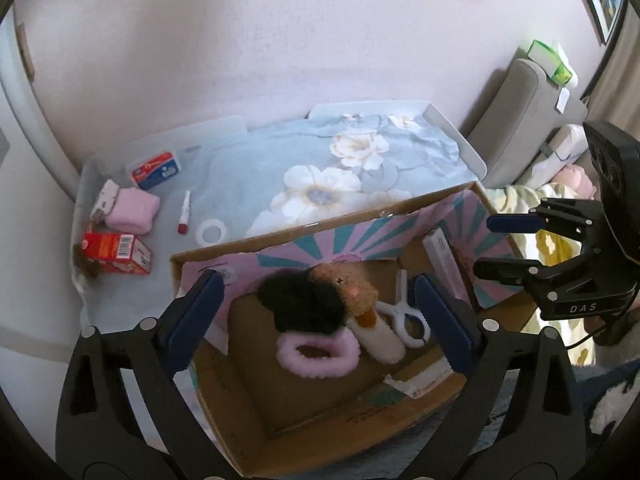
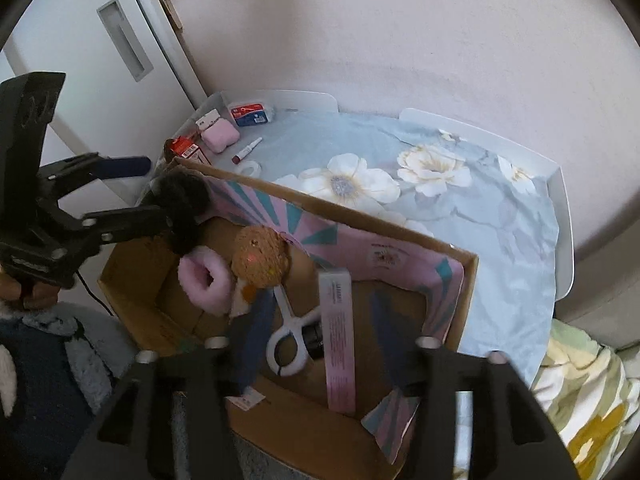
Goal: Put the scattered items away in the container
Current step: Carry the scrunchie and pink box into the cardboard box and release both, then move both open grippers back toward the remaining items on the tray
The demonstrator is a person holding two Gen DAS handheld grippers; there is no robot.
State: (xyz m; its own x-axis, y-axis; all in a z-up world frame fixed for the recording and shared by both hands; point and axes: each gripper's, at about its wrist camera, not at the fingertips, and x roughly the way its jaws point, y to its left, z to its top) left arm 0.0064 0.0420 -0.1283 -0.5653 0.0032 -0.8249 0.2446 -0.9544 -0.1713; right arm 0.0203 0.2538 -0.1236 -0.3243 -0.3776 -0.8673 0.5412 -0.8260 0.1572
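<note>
A cardboard box (image 1: 208, 258) with a pink lining holds a black fluffy ball (image 1: 304, 300), a brown plush ball (image 2: 260, 260), a pink scrunchie (image 1: 316, 350), a white clip (image 2: 288, 340) and a long pink carton (image 2: 340, 340). My left gripper (image 1: 320, 316) stands open above the box, the black ball between its pads with gaps on both sides. My right gripper (image 2: 318, 336) is open over the clip and pink carton, gripping nothing. Scattered at the far left lie a red carton (image 1: 116, 252), a pink pouch (image 1: 132, 212), a blue-red box (image 1: 156, 168), a red-capped tube (image 1: 185, 212) and a tape roll (image 1: 212, 234).
The box and loose items rest on a floral blue cloth (image 1: 320, 184) over a white rimmed tray table (image 2: 564, 216) against a pink wall. A white door (image 2: 100, 60) stands left. A grey cushion (image 1: 520, 120) and patterned bedding (image 2: 580, 400) lie right.
</note>
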